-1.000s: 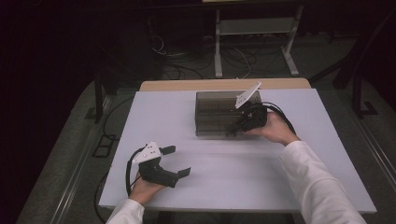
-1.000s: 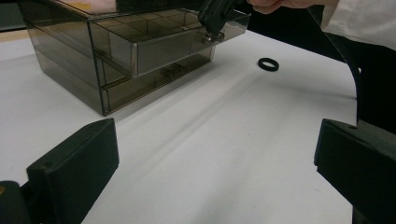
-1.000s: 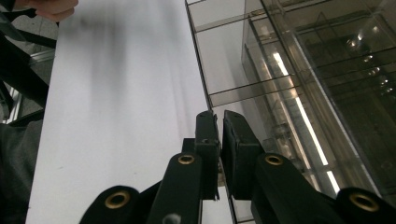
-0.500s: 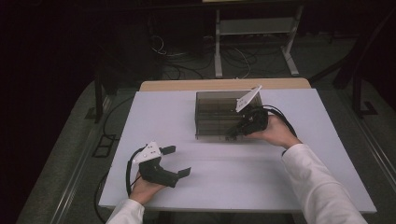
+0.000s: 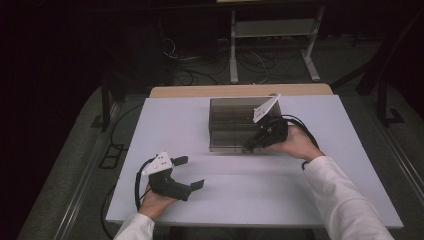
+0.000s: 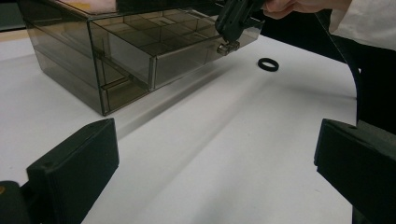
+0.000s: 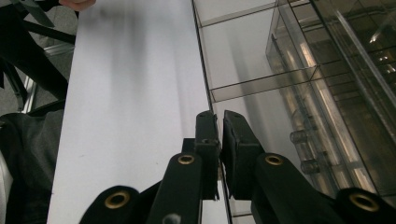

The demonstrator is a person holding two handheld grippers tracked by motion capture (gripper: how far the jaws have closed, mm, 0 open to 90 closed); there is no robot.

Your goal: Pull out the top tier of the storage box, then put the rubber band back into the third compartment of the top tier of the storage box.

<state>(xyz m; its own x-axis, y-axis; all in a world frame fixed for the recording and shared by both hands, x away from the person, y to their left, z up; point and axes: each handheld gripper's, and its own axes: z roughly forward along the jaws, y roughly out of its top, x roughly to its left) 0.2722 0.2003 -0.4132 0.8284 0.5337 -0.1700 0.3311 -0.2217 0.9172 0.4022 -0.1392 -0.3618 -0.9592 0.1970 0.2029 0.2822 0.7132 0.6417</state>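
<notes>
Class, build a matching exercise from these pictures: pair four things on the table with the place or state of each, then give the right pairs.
Things:
1. left claw
2. right claw
3. smoky clear drawer box
4. small black ring

Places or states:
A. lies flat on the white table, beside the box
B. jaws wide apart above bare table
C. one drawer pulled partly out
D. jaws closed at the drawer's front

Pairs: 1-B, 2-D, 3-C, 4-A

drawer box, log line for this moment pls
right tongs: shut on drawer knob | top drawer: part open | left tongs: open, idle | black ring: on table
</notes>
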